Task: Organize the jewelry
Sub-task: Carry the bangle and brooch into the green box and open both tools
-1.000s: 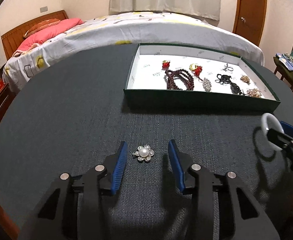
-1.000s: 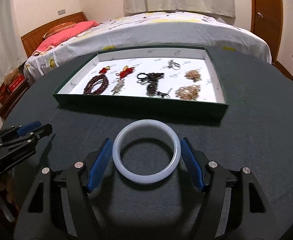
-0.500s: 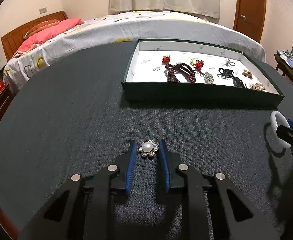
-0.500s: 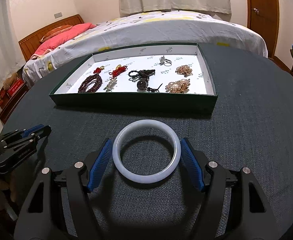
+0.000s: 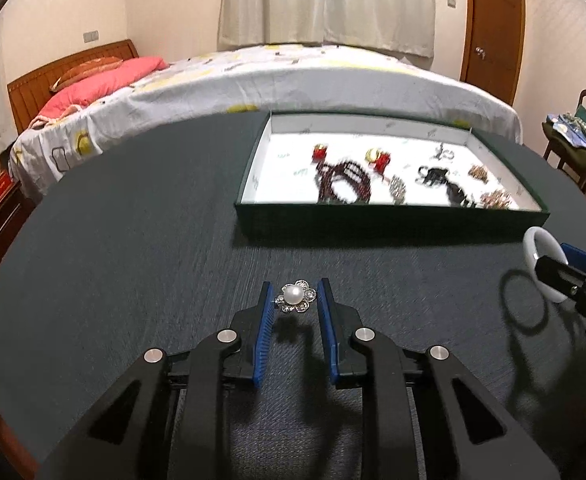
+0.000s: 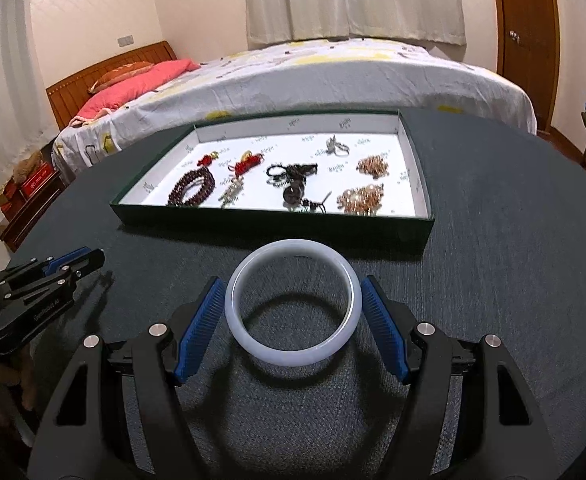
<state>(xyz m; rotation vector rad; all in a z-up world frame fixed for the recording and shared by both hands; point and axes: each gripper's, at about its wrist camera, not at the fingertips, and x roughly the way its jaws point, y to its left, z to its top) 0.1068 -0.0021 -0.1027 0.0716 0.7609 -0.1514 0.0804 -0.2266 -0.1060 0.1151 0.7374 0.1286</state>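
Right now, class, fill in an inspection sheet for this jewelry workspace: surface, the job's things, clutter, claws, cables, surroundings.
Surface: dark woven round table.
Job's things: green tray with white lining holding dark bead bracelets, red tassels, black cord pieces and gold-toned clusters; pearl flower brooch; white bangle.
Clutter: nothing seen on the table.
Claws: left claw shut on the pearl flower brooch, lifted over its shadow; right claw shut on the white bangle, also raised.
Cables: nothing seen.
Surroundings: bed with pink pillow, curtains, wooden door, chair with clothes.
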